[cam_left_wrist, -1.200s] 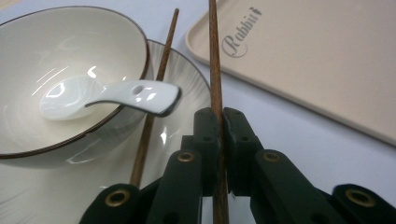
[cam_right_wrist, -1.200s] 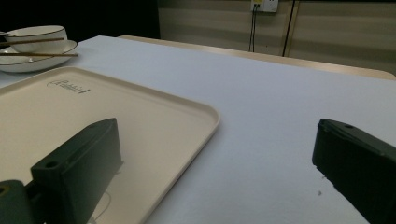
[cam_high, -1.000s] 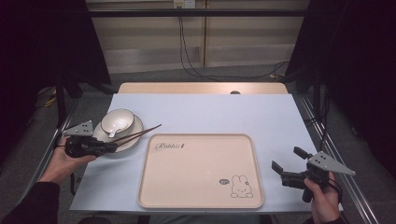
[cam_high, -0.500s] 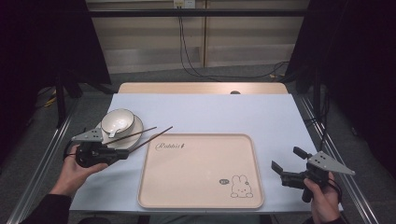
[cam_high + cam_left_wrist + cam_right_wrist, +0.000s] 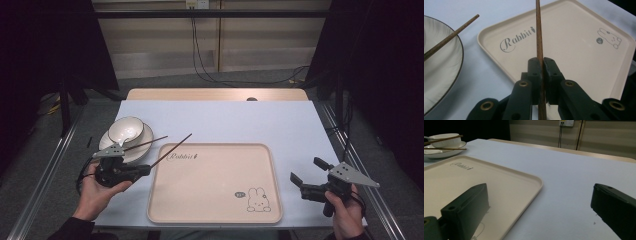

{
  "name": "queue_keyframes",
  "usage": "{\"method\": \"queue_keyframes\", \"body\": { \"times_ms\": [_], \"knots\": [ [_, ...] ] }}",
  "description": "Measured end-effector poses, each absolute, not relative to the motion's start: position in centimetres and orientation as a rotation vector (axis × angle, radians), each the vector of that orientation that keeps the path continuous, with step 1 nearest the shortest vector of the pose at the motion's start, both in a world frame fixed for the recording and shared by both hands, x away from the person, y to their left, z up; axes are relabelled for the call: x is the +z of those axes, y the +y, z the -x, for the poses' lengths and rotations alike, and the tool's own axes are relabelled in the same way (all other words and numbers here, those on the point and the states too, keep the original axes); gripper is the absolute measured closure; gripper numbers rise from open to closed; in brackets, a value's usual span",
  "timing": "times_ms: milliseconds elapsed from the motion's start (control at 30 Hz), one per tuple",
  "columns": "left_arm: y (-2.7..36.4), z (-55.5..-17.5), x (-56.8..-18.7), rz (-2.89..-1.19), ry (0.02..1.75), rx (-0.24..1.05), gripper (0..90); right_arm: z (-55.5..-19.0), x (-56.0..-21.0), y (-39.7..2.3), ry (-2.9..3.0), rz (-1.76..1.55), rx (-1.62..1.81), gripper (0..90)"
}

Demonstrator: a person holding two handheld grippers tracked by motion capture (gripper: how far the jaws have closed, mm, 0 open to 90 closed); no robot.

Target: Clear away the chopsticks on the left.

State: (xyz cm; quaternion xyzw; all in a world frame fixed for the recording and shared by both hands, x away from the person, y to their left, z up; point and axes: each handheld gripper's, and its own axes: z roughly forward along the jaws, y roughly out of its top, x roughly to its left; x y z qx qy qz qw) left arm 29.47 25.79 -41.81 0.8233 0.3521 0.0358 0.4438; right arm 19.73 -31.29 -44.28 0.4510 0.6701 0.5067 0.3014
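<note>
From above, my left gripper [image 5: 145, 169] sits at the lower left of the frame, beside the tray [image 5: 215, 220]. Its own view adds the grip: my jaws are clamped tight on one chopstick [image 5: 539, 45], which runs up the middle over the tray's corner. The second chopstick [image 5: 446, 40] lies across the plate [image 5: 451, 72] at upper left. My right gripper [image 5: 306, 177], lower right, has jaws spread wide, holding nothing.

Left claw [image 5: 145, 170] carried clamped chopstick [image 5: 172, 148] off plate [image 5: 140, 150], rightward over tray [image 5: 215, 210] corner.
</note>
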Motion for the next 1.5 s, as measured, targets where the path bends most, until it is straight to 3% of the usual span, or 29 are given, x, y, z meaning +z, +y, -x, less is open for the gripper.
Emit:
{"method": "queue_keyframes", "body": {
  "times_ms": [900, 1500],
  "knots": [
    [20.3, -26.4, -44.3, -1.958, 1.306, 0.122, 84.7, -19.7, -44.3, -31.2, 1.789, -1.187, 1.340, 1.5],
    [19.3, -26.6, -45.9, -2.038, 1.401, 0.138, 84.6, -19.7, -44.3, -31.2, 1.792, -1.187, 1.340, 1.4]
  ]
}}
